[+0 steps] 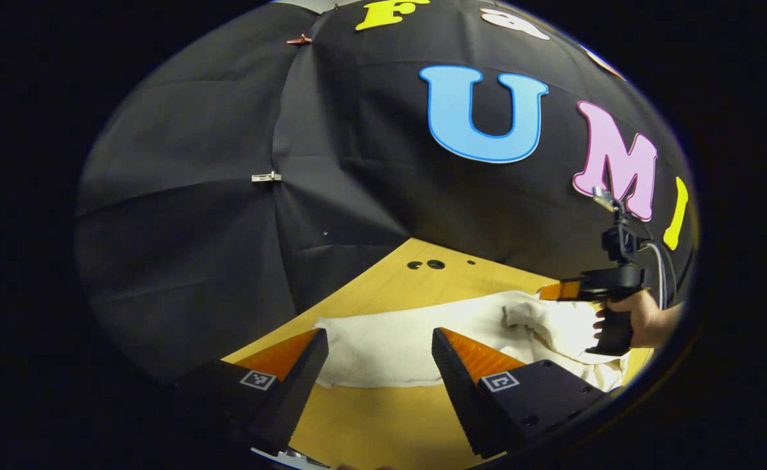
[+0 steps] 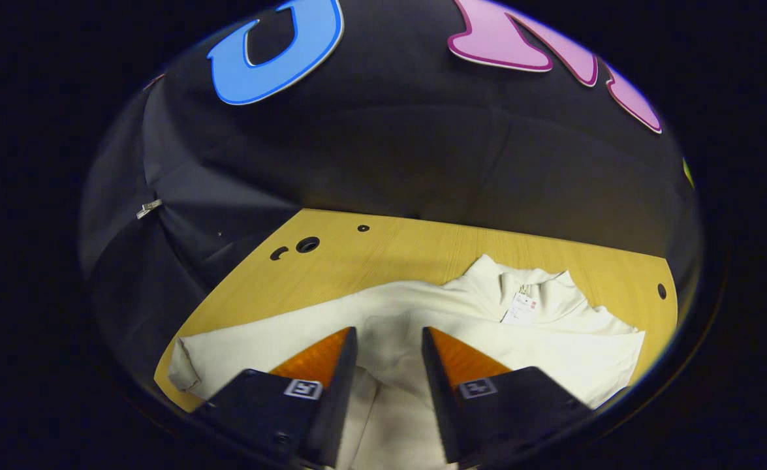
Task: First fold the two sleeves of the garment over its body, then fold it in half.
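A cream garment (image 2: 422,313) lies on the wooden table (image 2: 370,254), spread across its middle and toward its near edge; in the right gripper view the collar with a white tag (image 2: 520,309) points toward the table's far edge, and one sleeve (image 2: 226,356) runs out flat toward the left edge, its cuff close to that edge; the shoulder on the other side reaches nearly to the right edge.

The right gripper (image 2: 390,339) hangs over the garment's chest, its jaws parted with cloth showing through the gap — nothing is caught between them; whether the fingertips touch the fabric cannot be told. In the left gripper view that same tool (image 1: 549,292) shows farther off, carried by a hand (image 1: 638,316) above the bunched cloth near the collar.

The left gripper (image 1: 380,339) is released too, its jaws wide apart; it hovers at the near edge of the table, facing the outstretched sleeve (image 1: 383,349), which lies flat between the two fingers as seen from behind — apart from them, with bare wood in front.

Several small round holes (image 2: 307,245) sit near the table's far left corner; another hole (image 2: 661,291) lies by the right edge. The booth's black cloth wall (image 2: 390,150) closes in behind the table, with a small clip (image 1: 266,176) at a seam.
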`<state>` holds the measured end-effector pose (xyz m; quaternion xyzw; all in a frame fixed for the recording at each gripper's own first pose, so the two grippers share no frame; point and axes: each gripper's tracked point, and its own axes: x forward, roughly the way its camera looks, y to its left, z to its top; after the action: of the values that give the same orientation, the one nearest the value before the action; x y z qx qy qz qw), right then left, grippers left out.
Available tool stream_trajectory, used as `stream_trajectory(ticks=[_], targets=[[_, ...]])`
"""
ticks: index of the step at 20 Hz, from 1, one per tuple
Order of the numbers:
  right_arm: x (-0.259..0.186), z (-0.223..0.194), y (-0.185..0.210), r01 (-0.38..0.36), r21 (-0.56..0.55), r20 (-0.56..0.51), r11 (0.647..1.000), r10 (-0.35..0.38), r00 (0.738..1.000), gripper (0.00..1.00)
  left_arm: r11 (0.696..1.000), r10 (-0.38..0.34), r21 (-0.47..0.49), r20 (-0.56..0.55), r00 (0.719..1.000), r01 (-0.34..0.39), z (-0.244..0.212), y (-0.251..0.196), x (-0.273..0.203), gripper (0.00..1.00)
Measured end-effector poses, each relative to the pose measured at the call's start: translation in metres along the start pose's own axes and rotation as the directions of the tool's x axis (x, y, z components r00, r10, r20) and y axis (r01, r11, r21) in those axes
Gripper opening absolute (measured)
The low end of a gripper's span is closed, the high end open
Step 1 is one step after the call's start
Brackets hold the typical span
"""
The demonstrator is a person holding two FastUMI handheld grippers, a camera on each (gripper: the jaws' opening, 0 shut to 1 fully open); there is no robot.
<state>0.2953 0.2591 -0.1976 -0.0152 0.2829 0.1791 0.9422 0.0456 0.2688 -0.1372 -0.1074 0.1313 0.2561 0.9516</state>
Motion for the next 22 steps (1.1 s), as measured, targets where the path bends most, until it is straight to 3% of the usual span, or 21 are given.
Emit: stream_trajectory(ticks=[1,3,4,7,8,9,10,13,17,19,20,22], targets=[[-0.010,0.004,-0.007,0.000,-0.001,0.013,1.000,0.000,1.000,0.84,1.000,0.014,0.006,-0.009,1.000,-0.014,-0.004,0.007,0.010,0.98],[-0.030,0.009,-0.029,0.022,0.009,0.038,1.000,-0.023,0.999,0.87,0.999,0.041,0.026,-0.020,0.999,-0.041,-0.009,0.017,0.022,0.98],[-0.039,0.012,-0.042,0.041,0.016,0.049,0.999,-0.041,0.998,0.99,0.998,0.054,0.041,-0.029,0.998,-0.052,-0.015,0.024,0.032,0.98],[-0.086,0.019,-0.109,0.142,0.047,0.088,0.989,-0.146,0.985,1.00,0.995,0.093,0.037,-0.085,0.992,-0.090,-0.040,0.041,0.064,0.98],[-0.104,0.018,-0.136,0.182,0.069,0.099,0.981,-0.188,0.977,0.90,0.993,0.110,0.045,-0.102,0.989,-0.106,-0.048,0.049,0.074,0.98],[-0.115,0.017,-0.153,0.210,0.083,0.102,0.974,-0.218,0.971,1.00,0.992,0.120,0.059,-0.116,0.986,-0.114,-0.053,0.053,0.081,0.98],[-0.140,0.008,-0.192,0.269,0.115,0.087,0.956,-0.279,0.956,1.00,0.986,0.151,0.088,-0.150,0.977,-0.139,-0.064,0.067,0.095,0.98],[-0.186,-0.009,-0.238,0.341,0.175,0.066,0.924,-0.356,0.932,1.00,0.982,0.171,0.109,-0.186,0.968,-0.153,-0.076,0.080,0.112,0.98],[-0.253,-0.037,-0.300,0.452,0.230,0.044,0.862,-0.473,0.880,1.00,0.982,0.174,0.123,-0.266,0.948,-0.146,-0.100,0.094,0.129,1.00],[-0.275,-0.051,-0.322,0.490,0.260,0.027,0.832,-0.513,0.858,1.00,0.990,0.131,0.089,-0.281,0.951,-0.110,-0.108,0.091,0.132,1.00],[-0.287,-0.061,-0.328,0.499,0.282,0.015,0.819,-0.524,0.852,0.99,0.996,0.093,0.026,-0.291,0.952,-0.089,-0.111,0.083,0.133,0.98],[-0.300,-0.075,-0.333,0.519,0.294,-0.002,0.803,-0.542,0.840,0.99,0.999,0.036,0.017,-0.298,0.954,-0.032,-0.111,0.067,0.135,0.65]])
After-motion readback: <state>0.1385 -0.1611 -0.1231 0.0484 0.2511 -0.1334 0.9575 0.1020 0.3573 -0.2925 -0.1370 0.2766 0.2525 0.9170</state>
